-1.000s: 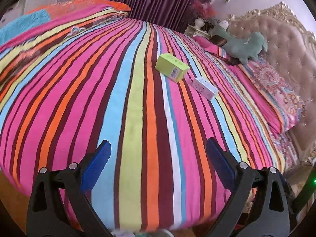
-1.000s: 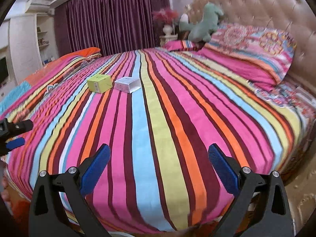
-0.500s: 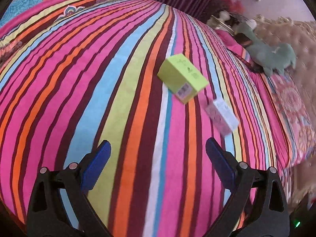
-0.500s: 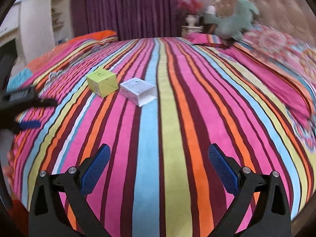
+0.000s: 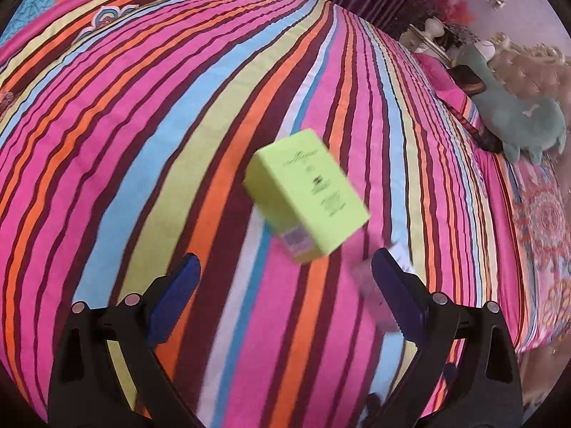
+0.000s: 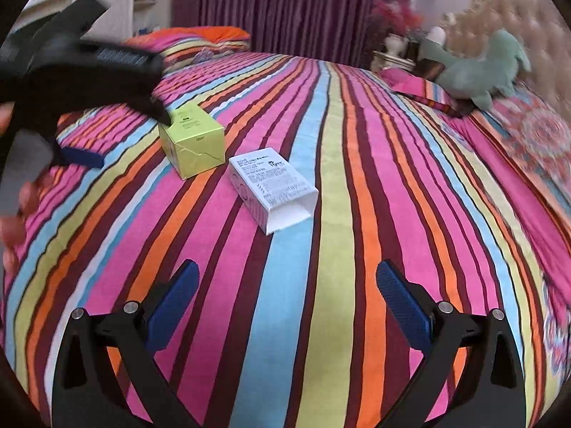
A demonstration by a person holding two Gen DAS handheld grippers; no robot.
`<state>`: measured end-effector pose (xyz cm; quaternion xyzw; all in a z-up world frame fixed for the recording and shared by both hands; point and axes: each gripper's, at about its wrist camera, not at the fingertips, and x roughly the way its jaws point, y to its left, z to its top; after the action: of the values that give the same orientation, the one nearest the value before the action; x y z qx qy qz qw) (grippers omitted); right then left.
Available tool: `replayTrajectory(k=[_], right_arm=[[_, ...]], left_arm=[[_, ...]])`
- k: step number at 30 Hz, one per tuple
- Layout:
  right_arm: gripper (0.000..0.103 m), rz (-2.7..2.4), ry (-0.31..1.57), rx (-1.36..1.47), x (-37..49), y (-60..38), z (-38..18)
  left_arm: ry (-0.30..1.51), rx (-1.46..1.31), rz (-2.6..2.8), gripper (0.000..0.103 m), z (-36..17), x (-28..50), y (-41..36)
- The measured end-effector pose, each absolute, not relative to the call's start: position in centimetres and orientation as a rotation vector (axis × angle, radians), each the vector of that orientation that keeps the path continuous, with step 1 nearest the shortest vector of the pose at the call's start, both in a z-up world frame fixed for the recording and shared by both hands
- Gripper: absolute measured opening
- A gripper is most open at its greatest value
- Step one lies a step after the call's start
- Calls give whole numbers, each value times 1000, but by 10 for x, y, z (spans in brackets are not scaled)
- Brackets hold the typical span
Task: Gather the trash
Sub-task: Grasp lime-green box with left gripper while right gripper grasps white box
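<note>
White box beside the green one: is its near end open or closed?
Open. In the right wrist view the white box lies flat on the striped bedspread, its near end gaping with no flap across and a hollow interior showing.

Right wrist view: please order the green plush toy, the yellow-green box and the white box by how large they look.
1. green plush toy
2. white box and yellow-green box look alike; the white one lies nearer the camera, so I do not rank them.

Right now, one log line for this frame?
left gripper: open, nearing green box | right gripper: open, short of white box | both boxes on striped bedspread
</note>
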<state>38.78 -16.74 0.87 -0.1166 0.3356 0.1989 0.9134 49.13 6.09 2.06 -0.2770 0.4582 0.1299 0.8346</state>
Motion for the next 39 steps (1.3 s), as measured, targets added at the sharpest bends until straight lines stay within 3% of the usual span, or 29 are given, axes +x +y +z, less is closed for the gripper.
replayTrajectory(k=[15, 28, 30, 32, 35, 39], right_arm=[[95, 507, 689, -300, 431, -143, 3], [94, 485, 771, -280, 465, -126, -4], [85, 494, 803, -255, 467, -125, -5], [61, 519, 828, -231, 466, -126, -6], [57, 510, 843, -221, 459, -123, -2], [55, 497, 846, -225, 448, -122, 0]], left_arm=[[1044, -536, 386, 94, 0, 561, 49], [1101, -518, 302, 90, -23, 570, 55], [1094, -542, 285, 86, -23, 568, 60], [1088, -542, 263, 82, -22, 566, 62], [1071, -487, 239, 72, -17, 564, 61], [1061, -397, 229, 66, -11, 561, 57]])
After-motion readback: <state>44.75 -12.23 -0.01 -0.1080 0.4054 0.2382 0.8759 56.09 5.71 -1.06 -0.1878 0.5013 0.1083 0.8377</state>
